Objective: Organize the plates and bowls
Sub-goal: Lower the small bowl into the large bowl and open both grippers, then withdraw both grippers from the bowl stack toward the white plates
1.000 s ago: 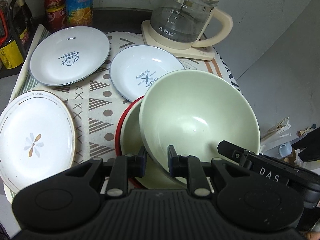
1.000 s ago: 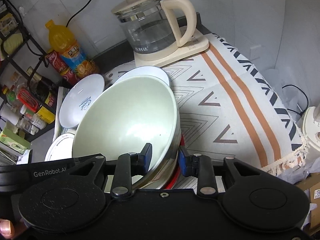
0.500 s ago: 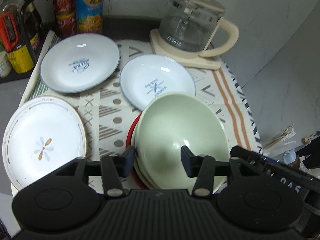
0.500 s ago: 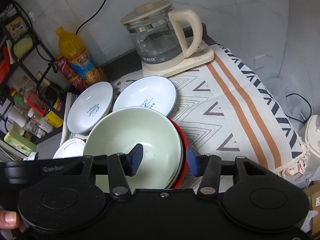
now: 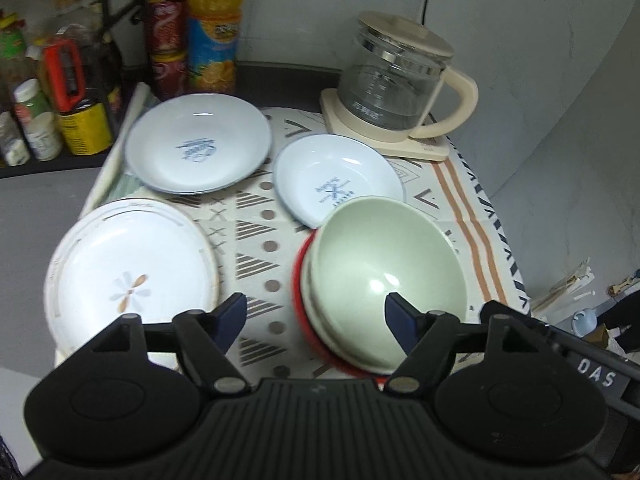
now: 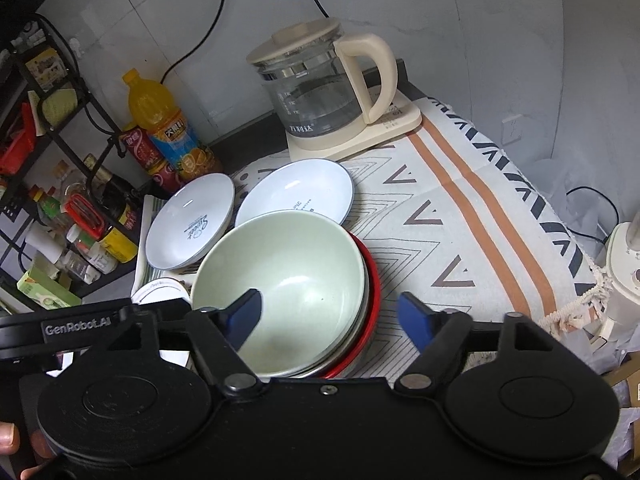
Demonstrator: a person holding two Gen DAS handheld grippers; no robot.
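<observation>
A pale green bowl (image 5: 384, 268) sits nested on top of a bowl stack with a red bowl (image 5: 298, 280) at the bottom; it shows in the right wrist view too (image 6: 288, 276). My left gripper (image 5: 316, 318) is open and empty, above the stack's near left side. My right gripper (image 6: 332, 316) is open and empty, over the stack's near right rim. Two pale blue printed plates (image 5: 200, 148) (image 5: 336, 184) lie behind the stack. A white flower plate (image 5: 128, 276) lies at the left.
A glass kettle on a cream base (image 5: 396, 92) stands at the back right. Bottles and cans (image 5: 212, 40) and a rack of jars (image 5: 48, 100) line the back left. The patterned cloth (image 6: 460, 216) covers the table, whose edge falls off at the right.
Both grippers let go of the green bowl, which dropped level onto the stack. Both opened wide and pulled back and up.
</observation>
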